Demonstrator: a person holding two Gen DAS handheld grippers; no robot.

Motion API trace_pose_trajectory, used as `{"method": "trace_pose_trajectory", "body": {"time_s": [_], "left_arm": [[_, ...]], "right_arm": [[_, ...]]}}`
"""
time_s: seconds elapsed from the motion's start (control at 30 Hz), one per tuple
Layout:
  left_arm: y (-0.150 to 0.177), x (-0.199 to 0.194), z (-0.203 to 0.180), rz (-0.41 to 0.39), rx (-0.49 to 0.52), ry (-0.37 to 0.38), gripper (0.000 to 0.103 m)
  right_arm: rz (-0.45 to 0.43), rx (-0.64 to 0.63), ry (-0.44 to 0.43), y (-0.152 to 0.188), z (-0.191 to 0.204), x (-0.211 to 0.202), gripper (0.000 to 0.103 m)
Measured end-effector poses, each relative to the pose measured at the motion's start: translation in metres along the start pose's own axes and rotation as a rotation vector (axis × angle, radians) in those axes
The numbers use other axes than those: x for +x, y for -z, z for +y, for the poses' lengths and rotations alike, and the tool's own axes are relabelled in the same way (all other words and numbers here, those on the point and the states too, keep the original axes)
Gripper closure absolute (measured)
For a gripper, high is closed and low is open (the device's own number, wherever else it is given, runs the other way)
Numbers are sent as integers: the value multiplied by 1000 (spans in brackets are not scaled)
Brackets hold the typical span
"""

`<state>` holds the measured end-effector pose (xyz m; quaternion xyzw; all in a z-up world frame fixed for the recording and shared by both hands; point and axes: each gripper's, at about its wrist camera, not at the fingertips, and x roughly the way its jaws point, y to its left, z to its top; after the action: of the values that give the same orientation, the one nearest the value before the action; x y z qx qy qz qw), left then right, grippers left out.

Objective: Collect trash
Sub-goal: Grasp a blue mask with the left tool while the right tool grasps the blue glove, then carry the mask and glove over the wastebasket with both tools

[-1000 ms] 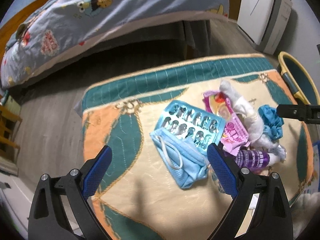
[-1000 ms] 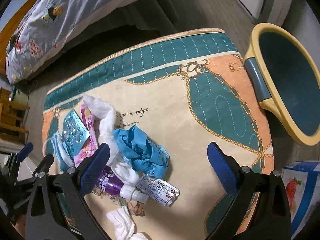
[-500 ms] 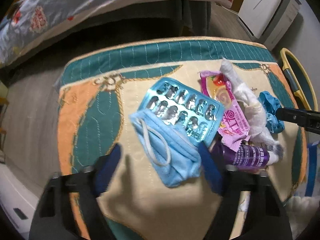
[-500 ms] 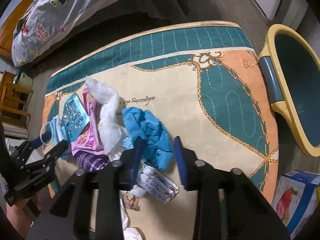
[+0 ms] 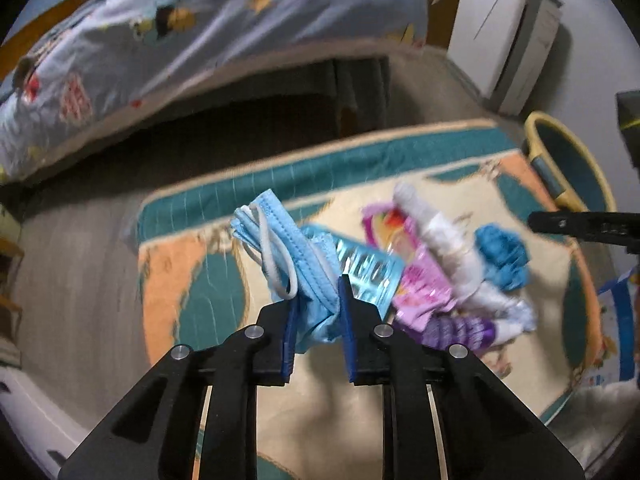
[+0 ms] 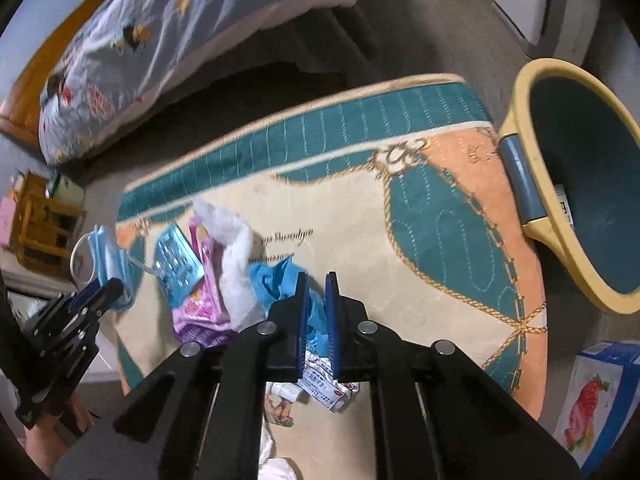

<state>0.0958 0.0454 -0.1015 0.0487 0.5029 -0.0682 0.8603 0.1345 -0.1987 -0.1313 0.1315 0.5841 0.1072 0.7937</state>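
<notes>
The left gripper (image 5: 316, 300) had its jaws closed on a blue face mask (image 5: 294, 256), which hung between them, lifted clear of the rug (image 5: 192, 280), its white ear loop (image 5: 276, 268) dangling to the jaws' left. Just beyond and to the right of those jaws lay a blister pack (image 5: 366, 268), then a pink wrapper (image 5: 420, 292), a white tissue wad (image 5: 444, 240), a crumpled blue glove (image 5: 500, 256) and a purple bottle (image 5: 460, 330), all on the rug.

The right gripper (image 6: 316, 300) had its jaws drawn nearly together around a fold of the blue glove (image 6: 276, 280); whether the glove had left the rug could not be told. Directly below those jaws lay a small printed carton (image 6: 324, 390). To their left sat the tissue wad (image 6: 234, 248), the pink wrapper (image 6: 202, 304) and the blister pack (image 6: 176, 264), with the left gripper (image 6: 106, 292) holding the mask (image 6: 110, 260) further left. Far to the right of the jaws stood a yellow-rimmed bin (image 6: 520, 96) off the rug's edge, and a strawberry-printed box (image 6: 600, 396) near the lower right. A bed (image 6: 160, 40) lay beyond the rug.
</notes>
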Motion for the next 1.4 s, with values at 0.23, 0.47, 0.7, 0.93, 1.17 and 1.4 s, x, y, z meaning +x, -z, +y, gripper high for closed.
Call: {"method": "trace_pose_trajectory", "body": {"time_s": [0.23,0.47,0.7,0.93,1.17,1.4], "left_arm": [[-12,-29,-5,-100,20,38,83],[-15,-29,-9,-92,26,56,83],[-17,-29,-14,-85,50,72,83],[-20,-31,-19,-94,67,85,83],[-28,-41,-37,-124,96,109,83],[-52,-64,-80,-201,131,176,83]], "right_arm": [[-31,66,-28,-3,-16,-12,95],[66,-31,-3,6,5,14,90],[119,-159,103,10,26,41,49],[144,-212,105,10,26,50,64],[64,-149,60,3,23,5,64],[-76,-153,106,-17,2,-89,64]]}}
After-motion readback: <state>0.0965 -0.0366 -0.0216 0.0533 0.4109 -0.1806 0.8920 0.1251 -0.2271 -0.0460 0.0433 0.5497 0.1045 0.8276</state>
